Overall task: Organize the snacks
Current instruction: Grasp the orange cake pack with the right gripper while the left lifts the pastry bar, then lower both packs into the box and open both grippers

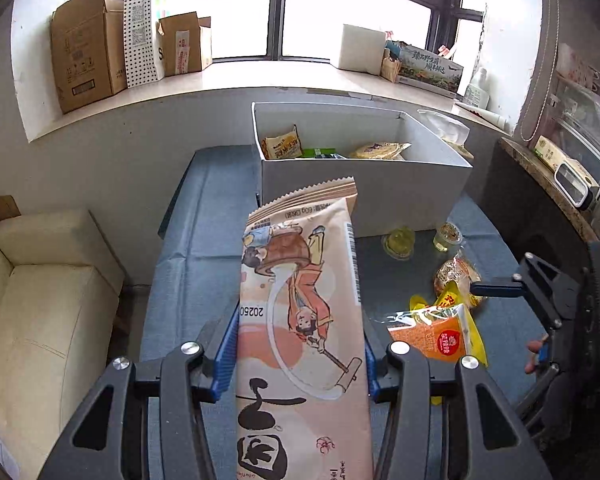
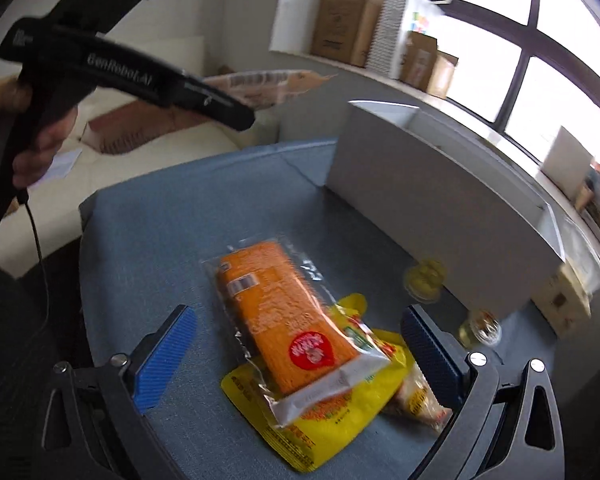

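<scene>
left tongs [image 1: 300, 344] gripping raised pink packet [image 1: 300, 320]

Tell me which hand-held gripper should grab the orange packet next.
Right. The right hand-held gripper is open with the orange packet between its fingers; the left hand-held gripper is shut on the pink snack bag.

A blue-grey cloth-covered table [image 1: 204, 240] is carrying a white box [image 1: 364, 192], two small clear jelly cups [image 1: 447, 235] beside it, and a yellow packet [image 2: 340, 412] lying under an orange packet [image 2: 288, 320].
</scene>
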Motion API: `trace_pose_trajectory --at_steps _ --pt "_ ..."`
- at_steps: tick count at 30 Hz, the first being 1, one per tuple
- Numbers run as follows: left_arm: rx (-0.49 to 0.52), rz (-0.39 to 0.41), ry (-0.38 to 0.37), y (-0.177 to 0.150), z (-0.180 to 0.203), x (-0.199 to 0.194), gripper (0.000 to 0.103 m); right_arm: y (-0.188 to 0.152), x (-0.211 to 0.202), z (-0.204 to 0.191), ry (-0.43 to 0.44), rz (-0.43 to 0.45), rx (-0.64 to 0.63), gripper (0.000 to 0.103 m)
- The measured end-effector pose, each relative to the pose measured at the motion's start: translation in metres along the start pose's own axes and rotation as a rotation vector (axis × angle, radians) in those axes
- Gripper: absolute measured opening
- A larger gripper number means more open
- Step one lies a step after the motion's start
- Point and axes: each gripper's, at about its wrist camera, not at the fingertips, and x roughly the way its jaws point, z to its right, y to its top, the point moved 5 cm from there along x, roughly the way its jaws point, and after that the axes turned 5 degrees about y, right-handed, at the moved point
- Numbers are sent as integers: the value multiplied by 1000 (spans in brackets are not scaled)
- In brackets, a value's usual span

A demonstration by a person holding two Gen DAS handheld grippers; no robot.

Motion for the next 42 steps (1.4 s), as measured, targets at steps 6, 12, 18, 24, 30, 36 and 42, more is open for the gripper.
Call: trace_pose_trajectory --at_steps 6,12,18,24,30,36,42 --pt "-13 -11 -8 -12 -9 2 54 12 45 -7 102 -132 -230 103" --pt "-8 -10 -30 -17 -8 3 54 11 82 -17 172 -261 -355 103" --pt "-6 -16 -38 -22 -7 3 54 11 89 -9 310 -287 -226 85" --pt "-5 -12 -37 -20 -6 3 54 14 69 -9 232 -192 -210 61" --pt "8 15 -32 -15 -3 1 54 16 39 15 175 -91 -9 60" --pt "7 15 -32 -5 4 6 54 7 4 47 21 -15 325 60" --pt "43 70 -28 28 21 8 54 -10 -64 86 -111 171 612 60"
